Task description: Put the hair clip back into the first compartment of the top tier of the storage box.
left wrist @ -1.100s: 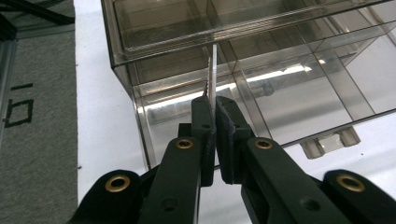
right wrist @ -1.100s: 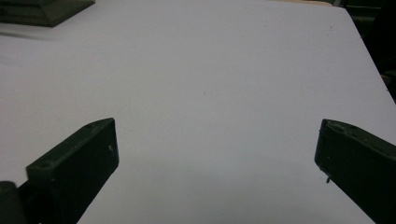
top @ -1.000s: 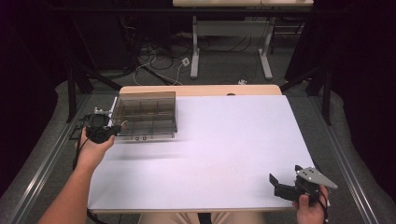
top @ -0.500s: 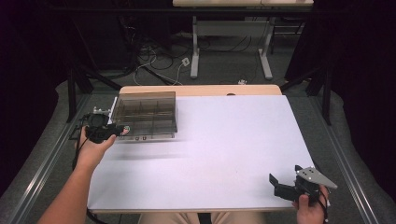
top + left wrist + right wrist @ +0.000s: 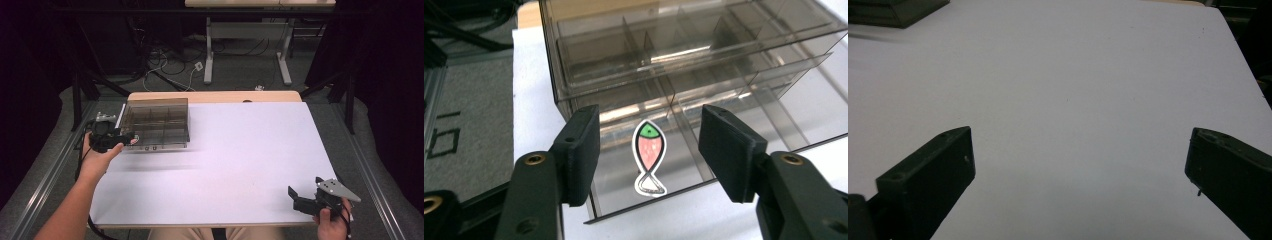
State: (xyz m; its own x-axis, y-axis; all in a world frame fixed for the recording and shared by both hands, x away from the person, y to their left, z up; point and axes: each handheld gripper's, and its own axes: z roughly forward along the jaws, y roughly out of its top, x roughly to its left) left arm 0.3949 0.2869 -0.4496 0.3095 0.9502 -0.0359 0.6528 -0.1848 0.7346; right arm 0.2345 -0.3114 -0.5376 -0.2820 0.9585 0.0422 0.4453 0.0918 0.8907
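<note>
Smoky clear plastic organiser box [image 5: 156, 124], divided into compartments, sits at the white table's [image 5: 250, 165] far left. It looks light, rigid and slick, best held by its near wall. Left gripper [image 5: 649, 150] gapes before its fish sticker [image 5: 649, 156]; right gripper [image 5: 300, 197] rests open, well apart.

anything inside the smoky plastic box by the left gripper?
Through the tinted walls of the box, the left gripper view shows dividers and compartments that look empty. A fish sticker sits on the near side. The far compartments are too dim and reflective to be sure.
</note>
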